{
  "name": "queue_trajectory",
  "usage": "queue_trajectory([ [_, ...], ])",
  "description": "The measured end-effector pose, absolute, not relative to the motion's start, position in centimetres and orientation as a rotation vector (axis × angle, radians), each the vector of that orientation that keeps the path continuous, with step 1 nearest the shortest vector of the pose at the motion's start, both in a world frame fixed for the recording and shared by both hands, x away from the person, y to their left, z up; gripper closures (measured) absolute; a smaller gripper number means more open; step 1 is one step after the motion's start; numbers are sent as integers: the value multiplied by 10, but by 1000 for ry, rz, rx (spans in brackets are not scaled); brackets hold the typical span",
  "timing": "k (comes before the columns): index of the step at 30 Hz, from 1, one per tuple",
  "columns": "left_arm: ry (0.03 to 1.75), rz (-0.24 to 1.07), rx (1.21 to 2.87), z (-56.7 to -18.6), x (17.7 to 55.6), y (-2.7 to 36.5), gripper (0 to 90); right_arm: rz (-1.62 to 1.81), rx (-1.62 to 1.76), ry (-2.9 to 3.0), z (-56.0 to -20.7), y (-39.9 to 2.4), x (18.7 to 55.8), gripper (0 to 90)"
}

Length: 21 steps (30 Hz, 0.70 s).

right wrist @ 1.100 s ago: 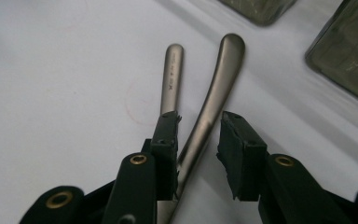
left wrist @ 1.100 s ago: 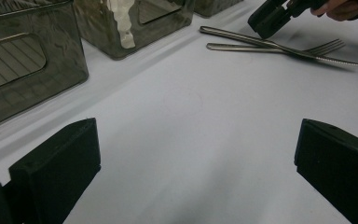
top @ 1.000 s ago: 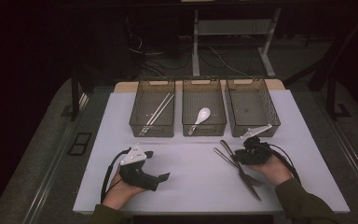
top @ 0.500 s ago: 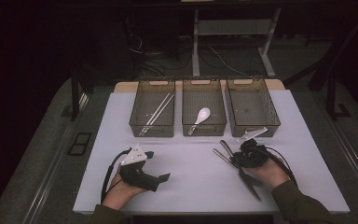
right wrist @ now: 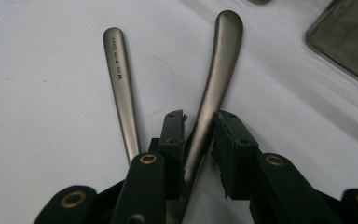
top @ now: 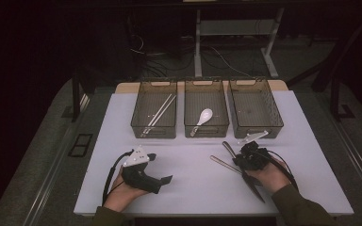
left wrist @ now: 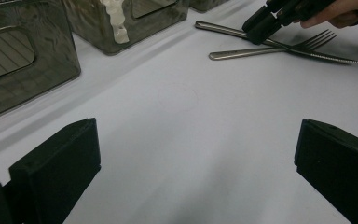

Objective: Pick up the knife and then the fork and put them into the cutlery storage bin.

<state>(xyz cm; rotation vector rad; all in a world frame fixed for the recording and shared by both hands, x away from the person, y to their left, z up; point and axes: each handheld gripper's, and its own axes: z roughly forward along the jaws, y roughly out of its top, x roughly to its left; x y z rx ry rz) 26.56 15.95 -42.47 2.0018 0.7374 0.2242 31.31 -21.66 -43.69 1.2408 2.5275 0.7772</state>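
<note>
Steel knife handle (right wrist: 216, 79) between pads of right hand-held gripper (right wrist: 199, 140), jaws nearly clamped, on surface (top: 193, 174) near right. Fork (right wrist: 121, 88) crosses just beside: may drag along. Left hand-held gripper (left wrist: 191, 158) released, idle.

Three bins (top: 154, 134), two chopsticks (top: 160, 112) in the left one, one white spoon (top: 203, 117) in the middle one, one fork (left wrist: 279, 49), one knife (left wrist: 279, 43), two grippers: left (top: 156, 168), right (right wrist: 199, 133).
</note>
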Motion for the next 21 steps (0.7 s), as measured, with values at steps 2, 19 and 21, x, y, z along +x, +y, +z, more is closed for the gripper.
queue_trajectory([
  [2,737,222,2003,-425,266,160,0,771,1247,2520,-437,-216,312,724],
  [19,740,214,1992,-425,267,161,0,848,1358,2505,-438,-225,318,788],
  [21,740,215,1992,-425,267,162,0,849,1352,2506,-438,-225,318,786],
])
